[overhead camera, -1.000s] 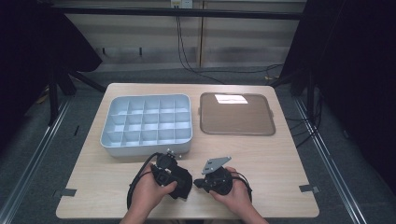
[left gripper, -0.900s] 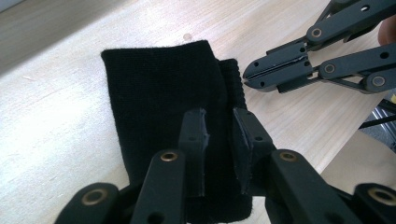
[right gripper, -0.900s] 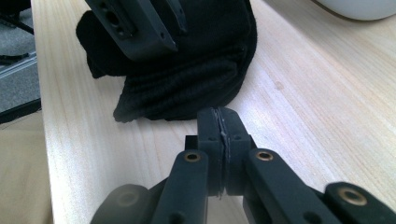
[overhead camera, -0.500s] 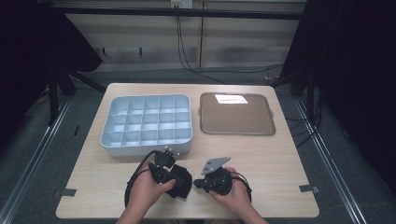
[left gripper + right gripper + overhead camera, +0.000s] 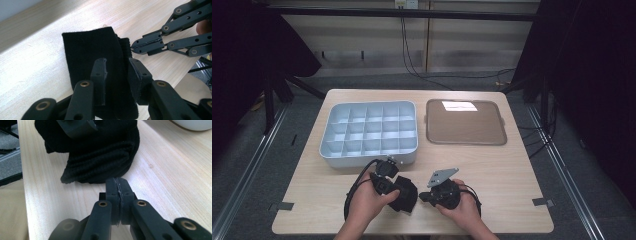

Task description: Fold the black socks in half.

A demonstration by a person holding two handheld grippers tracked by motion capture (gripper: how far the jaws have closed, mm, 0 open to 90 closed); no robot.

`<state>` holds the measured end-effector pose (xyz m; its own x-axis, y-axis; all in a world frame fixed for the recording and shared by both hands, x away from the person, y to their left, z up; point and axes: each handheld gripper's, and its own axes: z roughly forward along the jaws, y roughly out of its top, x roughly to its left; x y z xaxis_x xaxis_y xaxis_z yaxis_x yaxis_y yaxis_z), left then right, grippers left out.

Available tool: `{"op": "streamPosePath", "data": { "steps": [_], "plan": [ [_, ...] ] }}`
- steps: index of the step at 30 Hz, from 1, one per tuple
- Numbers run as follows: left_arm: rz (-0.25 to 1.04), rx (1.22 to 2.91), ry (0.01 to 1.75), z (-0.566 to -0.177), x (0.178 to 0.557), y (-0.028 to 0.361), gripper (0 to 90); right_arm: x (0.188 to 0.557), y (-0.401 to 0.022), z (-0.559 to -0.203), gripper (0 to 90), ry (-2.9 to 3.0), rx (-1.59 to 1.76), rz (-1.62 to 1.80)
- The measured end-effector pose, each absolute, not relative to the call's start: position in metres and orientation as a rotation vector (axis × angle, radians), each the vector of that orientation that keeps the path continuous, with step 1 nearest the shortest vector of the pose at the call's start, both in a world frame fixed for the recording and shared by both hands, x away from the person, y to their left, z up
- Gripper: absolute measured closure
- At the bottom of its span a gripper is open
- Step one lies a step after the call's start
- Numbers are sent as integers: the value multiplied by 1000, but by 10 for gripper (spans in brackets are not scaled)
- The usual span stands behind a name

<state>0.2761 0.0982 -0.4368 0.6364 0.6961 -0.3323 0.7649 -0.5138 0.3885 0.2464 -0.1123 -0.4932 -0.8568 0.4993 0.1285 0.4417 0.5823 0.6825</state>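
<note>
Your black folded cloth lies low and centre in the high view, on the near part of the tabletop, just in front of the grey compartment tray. The brown mat sits at upper right, well apart from the work.

Your left tool straddles the folded edge of the cloth. Its jaws have just been opening; in the left gripper view the fabric runs between them, the right jaw seems to lie against the fold, and the left jaw stands a little off it, so the clamp reads as loosened rather than firm. Your right tool has its jaws pressed together on nothing, with the tip just short of the rounded fold, near it but seemingly not touching.

The step looks like a release or a re-grip of the bundle. If you mean to let go, spread the left jaws fully before you lift, so the knit does not catch on a pad and drag the fold open. If you mean to re-grip, take all the layers at once, deep over the folded edge. Use the closed right tip only as a stop against the fold's side; do not push under it.

In the high view both hands rest low at the bottom of the frame, left hand angled toward the right, right hand pointing its tool leftward at the cloth, both nearly level with the tabletop.
</note>
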Motion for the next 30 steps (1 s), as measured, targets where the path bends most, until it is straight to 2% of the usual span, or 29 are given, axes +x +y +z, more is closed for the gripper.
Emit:
{"op": "streamPosePath", "data": {
  "steps": [15,30],
  "plan": [
    [-187,2332,1156,-432,279,104,644,246,-112,-493,891,2728,812,1138],
    [-163,2299,1168,-430,283,104,673,246,-112,-494,891,2730,812,1134]
  ]
}}
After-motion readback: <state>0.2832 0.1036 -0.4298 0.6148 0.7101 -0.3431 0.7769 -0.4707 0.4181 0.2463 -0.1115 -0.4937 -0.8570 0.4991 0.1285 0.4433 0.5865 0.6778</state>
